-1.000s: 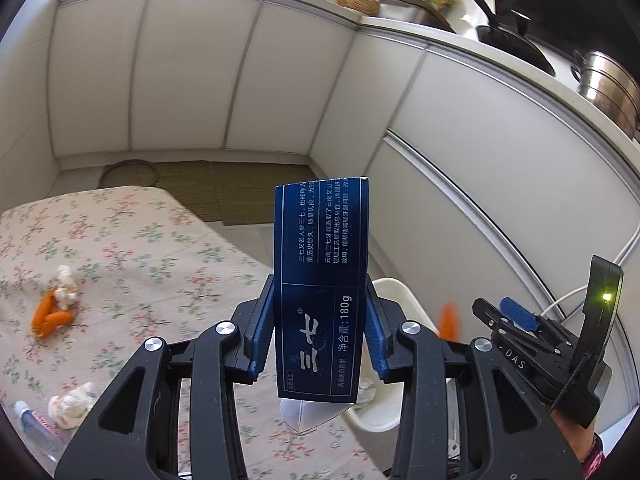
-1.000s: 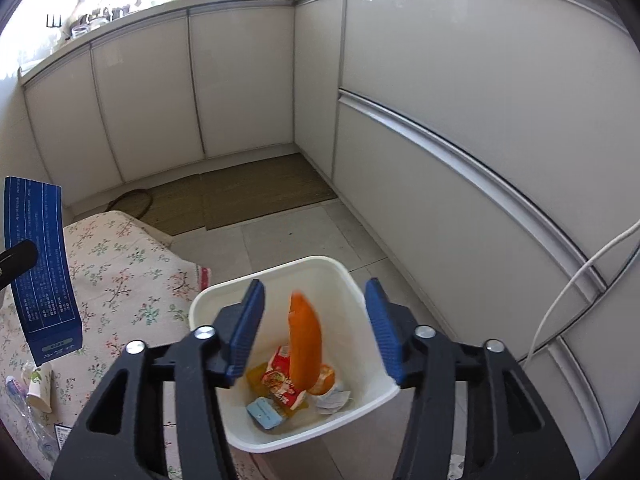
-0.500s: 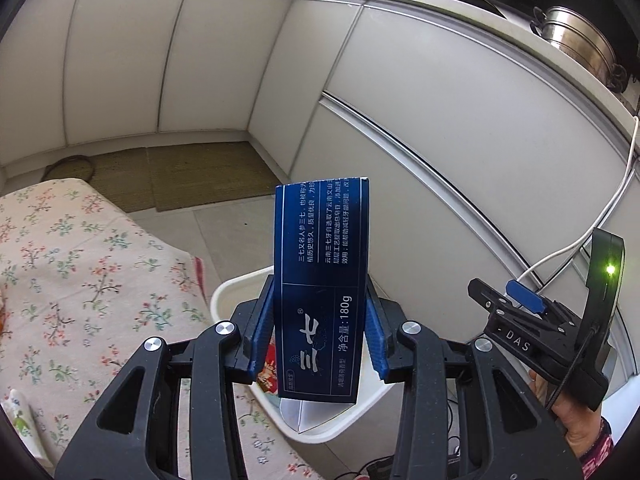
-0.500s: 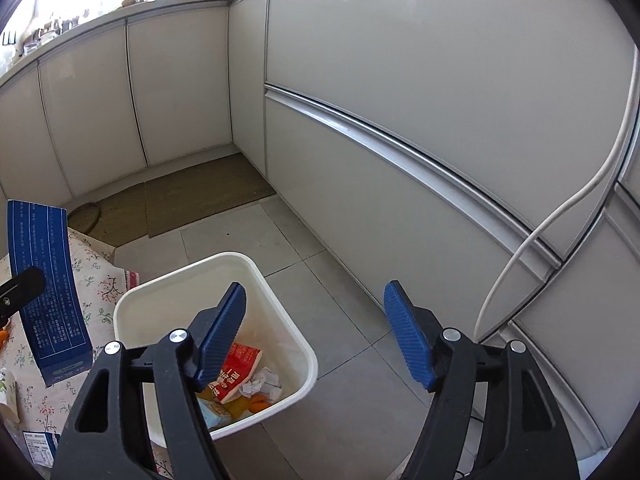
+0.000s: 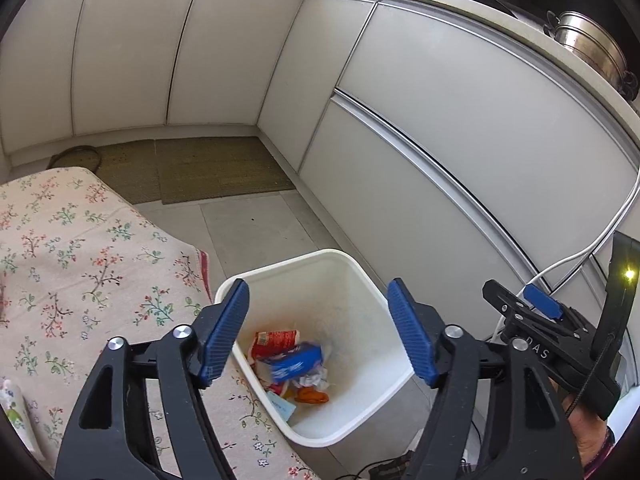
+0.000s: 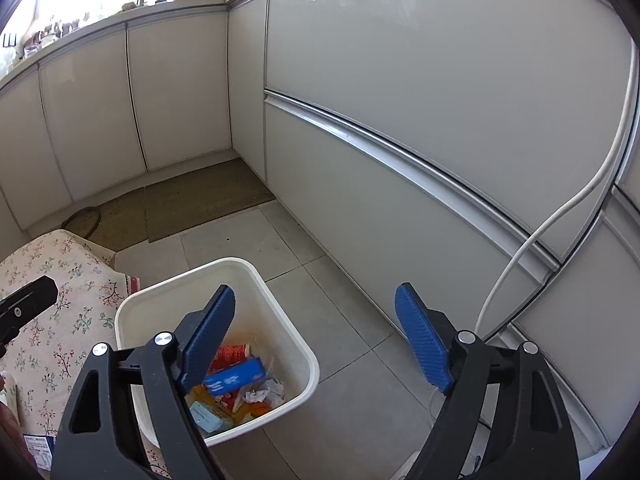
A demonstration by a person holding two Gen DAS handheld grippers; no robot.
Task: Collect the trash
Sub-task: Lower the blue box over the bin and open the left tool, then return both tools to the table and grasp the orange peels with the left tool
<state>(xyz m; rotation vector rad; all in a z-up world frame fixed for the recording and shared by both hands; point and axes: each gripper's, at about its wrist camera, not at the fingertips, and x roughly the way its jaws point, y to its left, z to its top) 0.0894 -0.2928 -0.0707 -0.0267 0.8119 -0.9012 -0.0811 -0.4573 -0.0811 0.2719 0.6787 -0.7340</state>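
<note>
Your left gripper [image 5: 318,330] has let go: its blue ribbed jaws are spreading, and nothing sits between them where, a moment ago, they pinched the tall dark-blue cardboard box. That blue box [image 5: 296,362] now lies on its side, blurred, inside the white square plastic bin [image 5: 288,268], directly below and between your left fingertips, on top of a red-and-white wrapper [image 5: 274,338], crumpled white paper [image 5: 310,380] and orange scraps [image 5: 312,396]. Your right gripper [image 6: 316,340] is also widening and empty; the orange piece that was dropping from it a second ago is already down in the bin. Its left pad hangs over the bin's mouth, while the right pad is out over the grey floor tiles [image 6: 340,304]. So both drops look done, and this round of collecting is finished. The bin stands on the floor, tight against the edge of the floral-print tablecloth [image 5: 80,264]. A white object [image 5: 12,404] shows at the cloth's left edge, too cut off to identify.
</note>
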